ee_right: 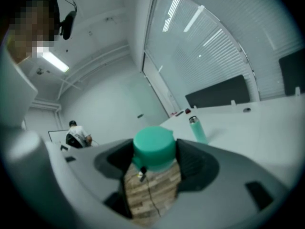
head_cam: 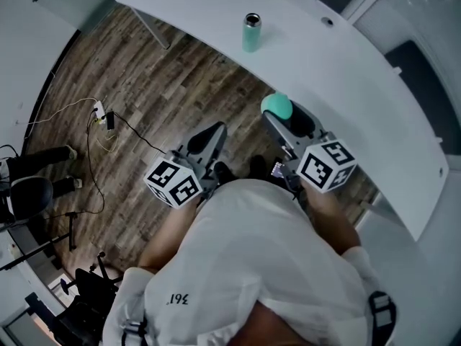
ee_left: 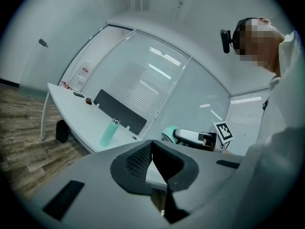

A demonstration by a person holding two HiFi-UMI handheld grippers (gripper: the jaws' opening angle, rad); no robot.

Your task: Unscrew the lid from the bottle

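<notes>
A mint-green bottle (head_cam: 251,33) stands upright with its metal neck bare on the white table (head_cam: 338,85); it also shows in the left gripper view (ee_left: 108,132) and the right gripper view (ee_right: 197,129). The matching green lid (head_cam: 276,106) is off the bottle, held over the wood floor in front of the table. My right gripper (head_cam: 282,115) is shut on the lid (ee_right: 153,148), one pad on each side. My left gripper (head_cam: 215,134) hangs beside it, away from the bottle, shut with nothing between its fingertips (ee_left: 152,149).
Cables and a power strip (head_cam: 101,114) lie on the wood floor at the left, near a chair and stands (head_cam: 29,193). A dark panel (ee_left: 119,111) and small items (ee_left: 81,96) sit at the table's far end. A person (ee_right: 76,133) sits in the distance.
</notes>
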